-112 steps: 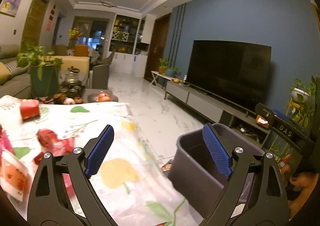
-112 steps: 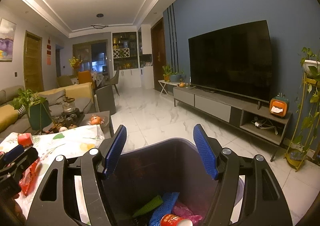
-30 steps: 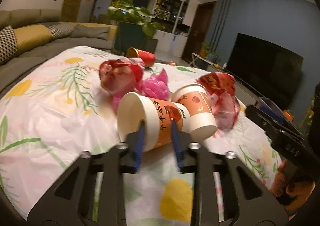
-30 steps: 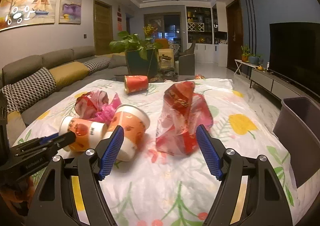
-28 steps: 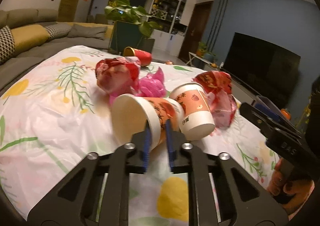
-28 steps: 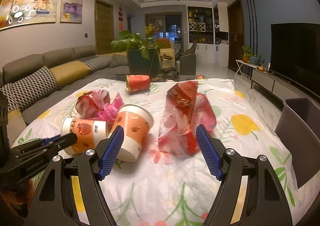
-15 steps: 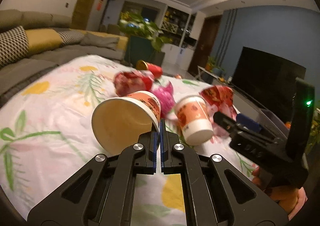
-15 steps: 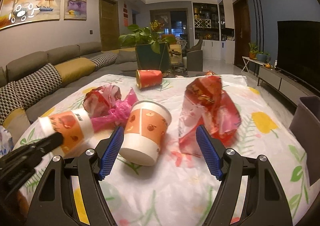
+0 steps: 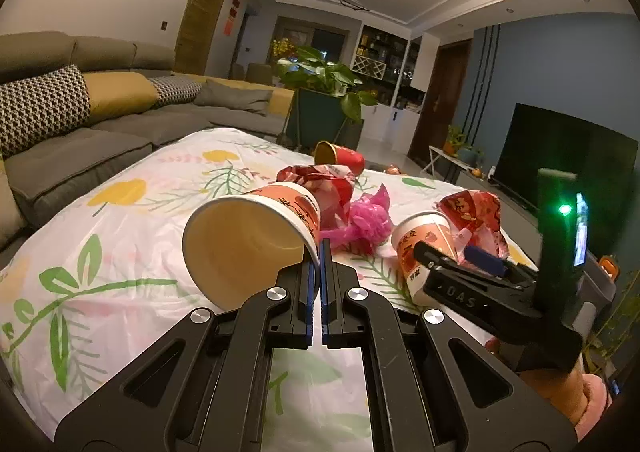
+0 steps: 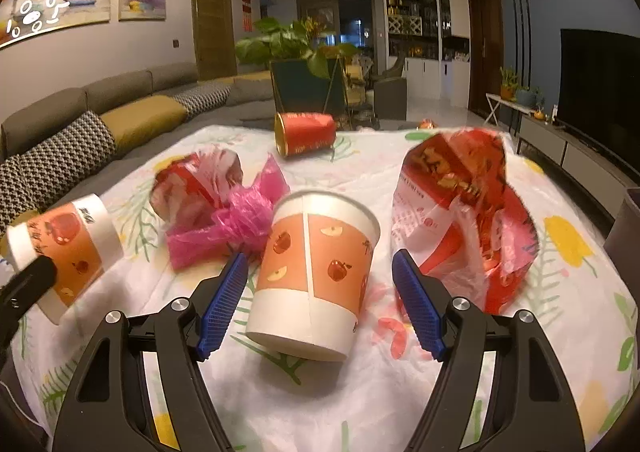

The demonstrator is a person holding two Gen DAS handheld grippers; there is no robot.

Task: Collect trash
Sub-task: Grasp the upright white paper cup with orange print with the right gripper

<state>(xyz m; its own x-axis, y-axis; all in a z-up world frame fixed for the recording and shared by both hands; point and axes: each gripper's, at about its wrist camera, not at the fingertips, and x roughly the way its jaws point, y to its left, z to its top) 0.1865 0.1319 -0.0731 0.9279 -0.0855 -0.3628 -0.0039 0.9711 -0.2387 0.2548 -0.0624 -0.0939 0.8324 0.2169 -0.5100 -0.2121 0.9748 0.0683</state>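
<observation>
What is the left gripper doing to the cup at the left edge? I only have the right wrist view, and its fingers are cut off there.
Observer: In the left wrist view, the left gripper is shut on the rim of the paper cup, pinching its wall.
Operator: Is there anything inside that cup?
Observer: Its open mouth faces the left camera, and the inside looks empty.
Operator: Does the right gripper show any status light?
Observer: Yes. The left view shows a green light lit on the upright part behind the right gripper.
</observation>
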